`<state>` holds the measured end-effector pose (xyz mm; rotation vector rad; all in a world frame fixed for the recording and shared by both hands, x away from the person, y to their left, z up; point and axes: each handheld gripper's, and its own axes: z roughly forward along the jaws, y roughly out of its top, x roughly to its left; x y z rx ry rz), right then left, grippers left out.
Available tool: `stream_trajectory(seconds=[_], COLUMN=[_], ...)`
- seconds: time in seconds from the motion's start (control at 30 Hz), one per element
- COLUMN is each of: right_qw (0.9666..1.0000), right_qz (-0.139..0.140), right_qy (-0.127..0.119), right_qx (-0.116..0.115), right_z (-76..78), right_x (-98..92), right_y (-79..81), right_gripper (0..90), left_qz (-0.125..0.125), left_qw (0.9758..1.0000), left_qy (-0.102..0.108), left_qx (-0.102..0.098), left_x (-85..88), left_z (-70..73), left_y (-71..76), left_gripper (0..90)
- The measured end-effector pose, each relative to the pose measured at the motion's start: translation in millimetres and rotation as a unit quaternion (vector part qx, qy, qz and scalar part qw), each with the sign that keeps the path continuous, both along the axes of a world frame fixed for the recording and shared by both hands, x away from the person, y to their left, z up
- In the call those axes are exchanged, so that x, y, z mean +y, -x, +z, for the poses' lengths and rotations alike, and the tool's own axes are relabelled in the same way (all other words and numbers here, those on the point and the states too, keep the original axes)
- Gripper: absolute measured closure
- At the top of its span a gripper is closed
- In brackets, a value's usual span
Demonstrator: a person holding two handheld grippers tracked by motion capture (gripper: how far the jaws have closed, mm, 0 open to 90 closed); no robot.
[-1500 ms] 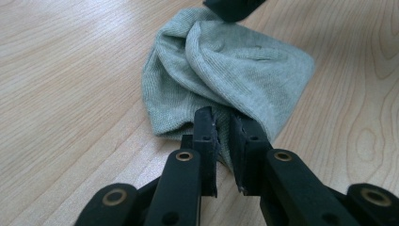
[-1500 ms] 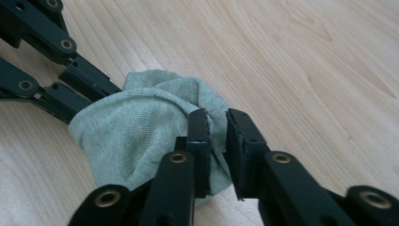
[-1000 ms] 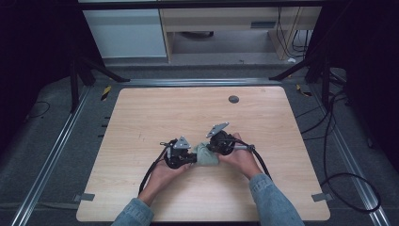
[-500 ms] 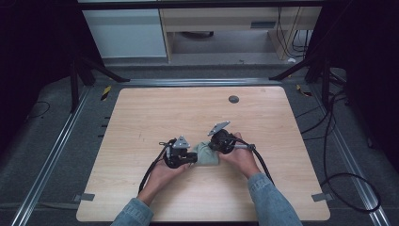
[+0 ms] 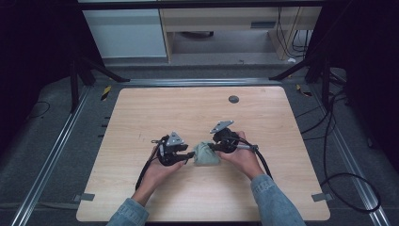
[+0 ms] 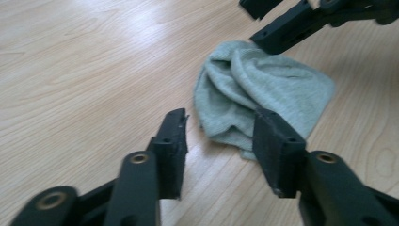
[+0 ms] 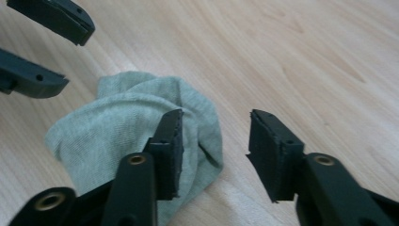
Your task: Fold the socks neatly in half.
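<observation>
Altogether we counted one cloth (image 5: 206, 153), two grippers, two hands and one dark round mark (image 5: 233, 99) on the table (image 5: 141, 108). We held the left gripper (image 5: 190, 155) in our left hand (image 5: 157, 170) and the right gripper (image 5: 212, 147) in our right hand (image 5: 244, 157), and both sat toward the near edge of the surface, about midway between its left and right edges. Between them lay the cloth, a small bundle of grey-green knitted fabric, soft and finely ribbed, bunched into rounded folds with one thick roll along its side. In the left gripper view the cloth (image 6: 263, 89) rested flat on the wood just beyond our gripper (image 6: 221, 134), whose two black jaws stood apart with nothing between them, one pad overlapping the cloth's near edge. In the right gripper view the cloth (image 7: 117, 127) lay to the left of the gap, and this gripper (image 7: 214, 141) was likewise spread wide, holding nothing; whether its left pad touched the fabric we could not tell. Each jaw was a blocky black bar with a rough, matt pad and a brass-coloured pivot. The table was pale wood with fine straight grain and rounded corners, and the dark round mark sat near its far edge, right of centre, well apart from the cloth.
</observation>
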<state>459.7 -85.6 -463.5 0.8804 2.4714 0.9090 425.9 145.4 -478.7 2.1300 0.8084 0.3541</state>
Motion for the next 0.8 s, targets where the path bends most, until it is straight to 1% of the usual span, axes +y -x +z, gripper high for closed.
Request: stream_trajectory(seconds=[0.03, 0.07, 0.1, 0.2, 0.27, 0.3, 0.33, 0.37, 0.4, 0.5, 0.53, 0.57, 0.63, 0.8], right_qw=[1.0000, 1.0000, 0.9999, 0.9996, 0.9993, 0.9992, 0.9992, 0.9989, 0.9987, 0.9982, 0.9982, 0.9980, 0.9978, 0.9970], right_qz=[0.000, -0.005, -0.015, -0.027, -0.035, -0.038, -0.038, -0.042, -0.047, -0.057, -0.057, -0.060, -0.064, -0.071], right_qy=[0.000, -0.003, -0.002, -0.002, -0.009, -0.011, -0.011, -0.020, -0.019, -0.017, -0.017, -0.014, -0.014, -0.027], right_qx=[0.000, -0.004, -0.004, -0.003, -0.002, -0.003, -0.003, -0.008, -0.010, -0.010, -0.010, -0.010, -0.005, -0.014], right_z=[0.0, 0.1, -0.1, -0.3, 1.0, 2.0, 2.0, 4.7, 5.9, 8.2, 8.2, 9.3, 10.3, 16.6], right_x=[0.0, -0.6, -2.5, -5.3, -7.1, -7.6, -7.6, -8.3, -8.3, -8.7, -8.7, -9.6, -10.7, -15.0], right_y=[0.0, 0.5, 1.2, 1.9, 1.9, 2.3, 2.3, 3.1, 3.5, 4.0, 4.0, 5.0, 5.7, 7.9], right_gripper=[53.2, 49.7, 43.5, 35.9, 31.2, 29.3, 29.3, 24.8, 22.2, 15.2, 15.2, 10.4, 8.9, 8.1], left_qz=[0.000, 0.003, 0.009, 0.022, 0.030, 0.031, 0.031, 0.037, 0.038, 0.046, 0.046, 0.050, 0.051, 0.054], left_qw=[1.0000, 1.0000, 0.9999, 0.9996, 0.9994, 0.9993, 0.9993, 0.9991, 0.9990, 0.9987, 0.9987, 0.9984, 0.9984, 0.9982], left_qy=[0.000, -0.003, -0.012, -0.014, -0.016, -0.018, -0.018, -0.022, -0.023, -0.023, -0.023, -0.025, -0.024, -0.021], left_qx=[0.000, -0.001, -0.004, -0.004, -0.003, -0.004, -0.004, -0.004, -0.003, -0.004, -0.004, -0.005, -0.007, -0.012], left_x=[0.0, 0.4, 1.1, 2.1, 2.0, 2.1, 2.1, 1.8, 1.7, 1.9, 1.9, 2.2, 2.7, 5.0], left_z=[0.0, 0.2, 0.5, 0.6, 0.3, 0.1, 0.1, -0.4, -0.4, 1.1, 1.1, 2.6, 3.9, 8.1], left_y=[0.0, -0.2, -0.9, -2.0, -2.9, -3.3, -3.3, -3.8, -3.9, -3.5, -3.5, -2.9, -2.2, -0.5], left_gripper=[48.4, 48.4, 41.5, 31.7, 24.7, 21.6, 18.7, 15.6, 13.4, 9.4, 8.4, 7.7, 6.9, 5.3])
